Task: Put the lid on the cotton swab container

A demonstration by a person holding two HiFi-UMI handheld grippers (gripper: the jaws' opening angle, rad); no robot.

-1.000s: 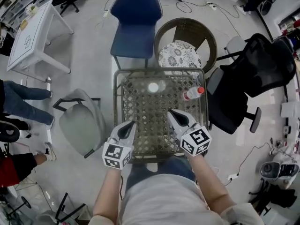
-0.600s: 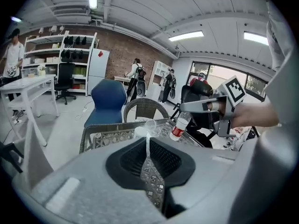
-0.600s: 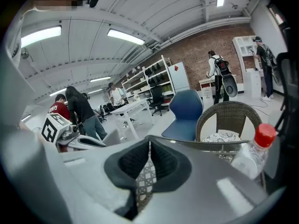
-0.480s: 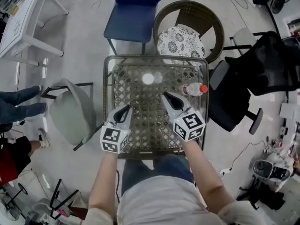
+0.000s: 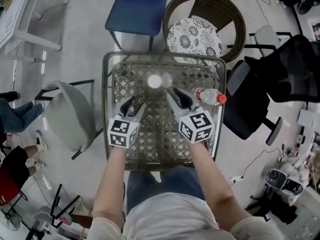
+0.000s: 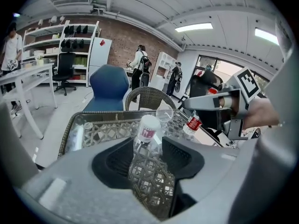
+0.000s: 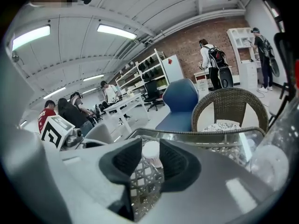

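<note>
The cotton swab container (image 5: pixel 154 81), a clear tube with a white top, stands upright at the far middle of the glass-topped wicker table (image 5: pixel 114 64). Its clear round lid (image 5: pixel 167 80) lies just right of it. My left gripper (image 5: pixel 133 104) hovers short of the container, jaws opening, nothing between them. My right gripper (image 5: pixel 177 96) is beside it on the right, jaws also opening and empty. In the left gripper view the container (image 6: pixel 148 129) and lid (image 6: pixel 165 113) sit beyond the jaw gap. The right gripper view has the container (image 7: pixel 150 150) ahead of its jaws.
A plastic bottle with a red cap (image 5: pixel 209 96) lies near the table's right edge. Around the table stand a blue chair (image 5: pixel 137 9), a wicker chair with a patterned cushion (image 5: pixel 195 31), a grey chair (image 5: pixel 67 116) and a black office chair (image 5: pixel 280 71).
Both grippers have moved forward over the table toward the container and lid, and both sets of jaws have gone from shut to open.
</note>
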